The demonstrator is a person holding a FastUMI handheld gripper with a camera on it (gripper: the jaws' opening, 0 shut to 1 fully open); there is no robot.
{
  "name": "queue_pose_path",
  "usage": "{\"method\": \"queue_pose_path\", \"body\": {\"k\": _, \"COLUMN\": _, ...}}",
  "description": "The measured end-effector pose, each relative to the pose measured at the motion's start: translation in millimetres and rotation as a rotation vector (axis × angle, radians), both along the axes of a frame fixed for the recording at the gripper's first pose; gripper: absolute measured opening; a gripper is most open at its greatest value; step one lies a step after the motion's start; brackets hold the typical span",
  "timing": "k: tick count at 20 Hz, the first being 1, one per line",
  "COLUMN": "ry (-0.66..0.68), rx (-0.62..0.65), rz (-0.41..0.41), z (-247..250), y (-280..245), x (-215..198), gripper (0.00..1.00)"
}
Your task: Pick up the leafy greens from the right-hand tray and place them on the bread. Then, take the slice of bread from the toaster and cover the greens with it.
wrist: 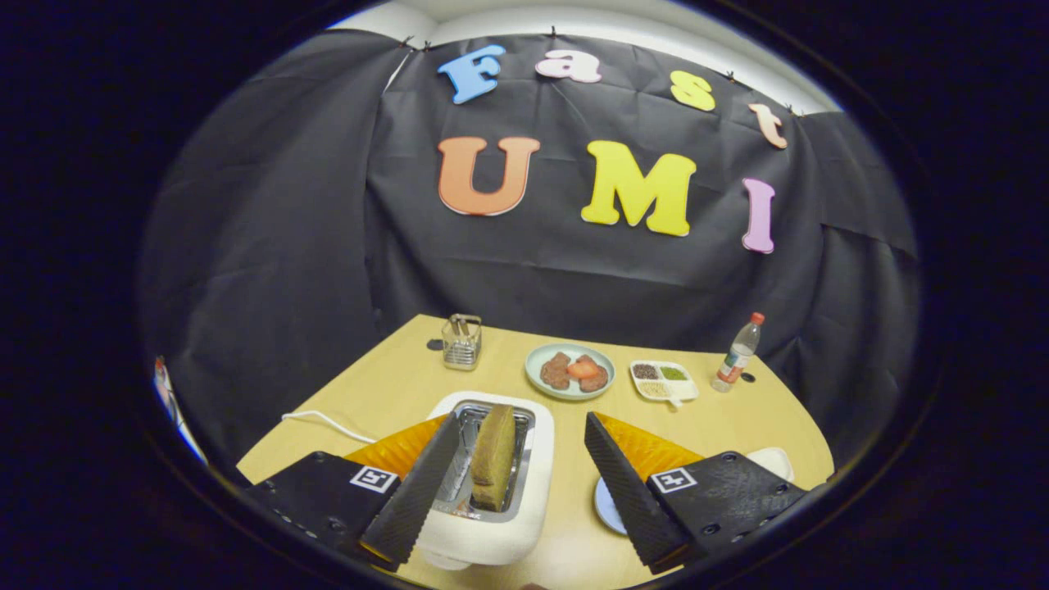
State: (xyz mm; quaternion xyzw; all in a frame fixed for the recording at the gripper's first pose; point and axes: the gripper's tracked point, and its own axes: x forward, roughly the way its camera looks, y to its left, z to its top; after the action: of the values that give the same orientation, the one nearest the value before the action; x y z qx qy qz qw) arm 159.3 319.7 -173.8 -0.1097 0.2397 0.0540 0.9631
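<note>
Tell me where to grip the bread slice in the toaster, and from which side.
Grip the top edge of the bread slice that stands above the toaster slot, coming from above, one finger on each broad face. It stands upright on edge; the slot walls hide the rest. The gripper is open, straddling it.

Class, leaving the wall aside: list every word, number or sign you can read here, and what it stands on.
None can be read.
bottle label: too small.
toaster front mark: blurred.
square markers on the gripper: patterns, not words; its fingers stand open either side of the toaster.
</note>
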Motion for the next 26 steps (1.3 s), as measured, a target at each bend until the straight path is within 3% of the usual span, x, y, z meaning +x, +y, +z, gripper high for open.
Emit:
{"method": "queue_pose_path", "body": {"k": 3, "ry": 0.094, "rx": -0.002, "rz": -0.027, "z": -28, "y": 1, "x": 16, "gripper": 0.96}}
{"method": "queue_pose_path", "body": {"k": 9, "ry": 0.161, "rx": 0.061, "rz": -0.001, "z": -47, "y": 8, "x": 22, "gripper": 0.91}}
{"method": "queue_pose_path", "body": {"k": 12, "ry": 0.152, "rx": 0.108, "rz": 0.055, "z": -45, "y": 22, "x": 21, "gripper": 0.48}}
{"method": "queue_pose_path", "body": {"k": 14, "ry": 0.134, "rx": 0.107, "rz": 0.027, "z": -39, "y": 11, "x": 17, "gripper": 0.19}}
{"method": "queue_pose_path", "body": {"k": 16, "ry": 0.119, "rx": 0.102, "rz": 0.035, "z": -34, "y": 13, "x": 15, "gripper": 0.17}}
{"method": "queue_pose_path", "body": {"k": 18, "ry": 0.094, "rx": 0.101, "rz": 0.025, "z": -25, "y": 9, "x": 10, "gripper": 0.1}}
{"method": "queue_pose_path", "body": {"k": 26, "ry": -0.019, "rx": 0.144, "rz": 0.04, "z": 41, "y": 14, "x": -3, "gripper": 0.1}}
